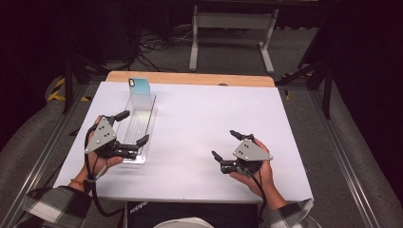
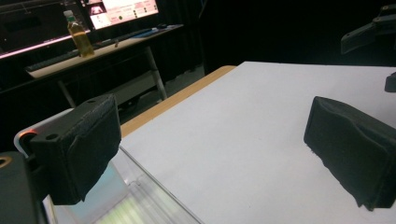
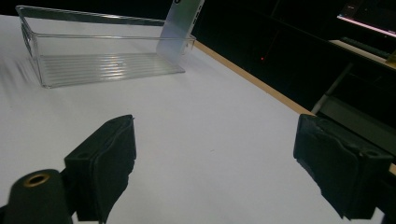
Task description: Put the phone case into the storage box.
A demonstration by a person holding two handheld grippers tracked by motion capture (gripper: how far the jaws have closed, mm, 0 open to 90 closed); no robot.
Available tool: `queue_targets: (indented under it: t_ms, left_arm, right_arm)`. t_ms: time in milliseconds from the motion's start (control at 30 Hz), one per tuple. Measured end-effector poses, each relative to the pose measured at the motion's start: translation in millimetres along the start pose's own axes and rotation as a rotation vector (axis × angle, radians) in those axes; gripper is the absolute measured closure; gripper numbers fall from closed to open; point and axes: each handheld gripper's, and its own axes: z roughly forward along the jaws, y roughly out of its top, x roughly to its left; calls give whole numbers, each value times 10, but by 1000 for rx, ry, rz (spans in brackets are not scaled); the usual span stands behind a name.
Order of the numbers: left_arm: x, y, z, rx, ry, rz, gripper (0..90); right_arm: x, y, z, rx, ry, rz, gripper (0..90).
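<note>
A long clear plastic tray lies on the left half of the white table, and a phone with a pale iridescent back leans upright at its far end. My left gripper is open at the tray's near end, nothing between its pads. In the left gripper view the tray's rim runs under the left pad. My right gripper stands open over bare table at the right, well apart from the tray. The right gripper view shows the tray and the phone far off beyond my open right gripper.
The white table top has a wooden far edge. Beyond it stand a white frame stand and cables on a grey floor. A desk with a yellow bottle and screens is in the background of the left gripper view.
</note>
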Motion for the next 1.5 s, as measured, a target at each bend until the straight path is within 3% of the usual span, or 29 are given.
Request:
queue_targets:
  t_ms: [233,300,967,1300,1500]
  left_arm:
    - [-94,-15,-3,1,-23,18,51]
    - [-105,-22,-2,-3,-37,6,50]
    - [-276,-114,-4,19,-71,12,57]
    - [-424,-201,18,43,-98,29,63]
    - [-494,-262,20,62,-122,16,64]
  right_arm:
    - [6,3,7,-2,2,-3,137]
    - [7,3,7,-2,4,-2,137]
    - [19,5,-13,-1,3,-3,137]
    - [33,0,-27,1,3,-4,137]
    - [39,-2,-28,1,7,-9,136]
